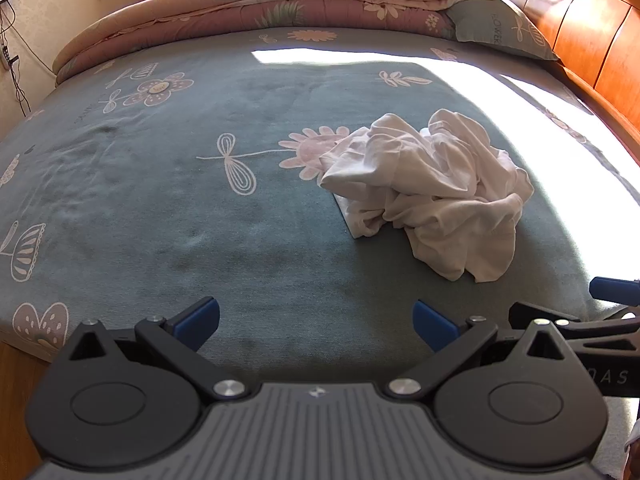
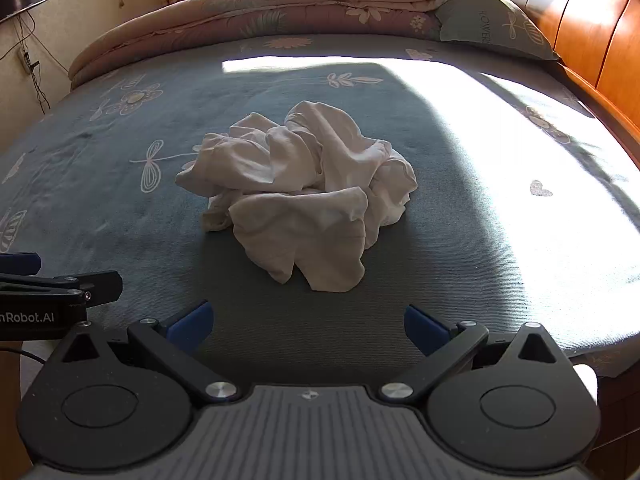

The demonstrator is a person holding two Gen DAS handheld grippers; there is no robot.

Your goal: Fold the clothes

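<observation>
A crumpled white garment (image 1: 428, 188) lies in a heap on the blue-green flowered bedsheet (image 1: 160, 208). In the right wrist view the same white garment (image 2: 304, 196) sits straight ahead, in shade. My left gripper (image 1: 316, 324) hovers over the bed's near edge, open and empty, with the heap ahead and to its right. Open as well, my right gripper (image 2: 308, 326) holds nothing and is a short way in front of the heap. Each gripper shows at the edge of the other's view.
A folded floral quilt (image 1: 256, 8) lies along the far side of the bed, with a teal pillow (image 1: 500, 28) at its right end. A wooden headboard (image 1: 580, 28) runs down the right. Bright sunlight (image 2: 540, 160) covers the sheet's right part. A wall with cables (image 1: 16, 60) is at left.
</observation>
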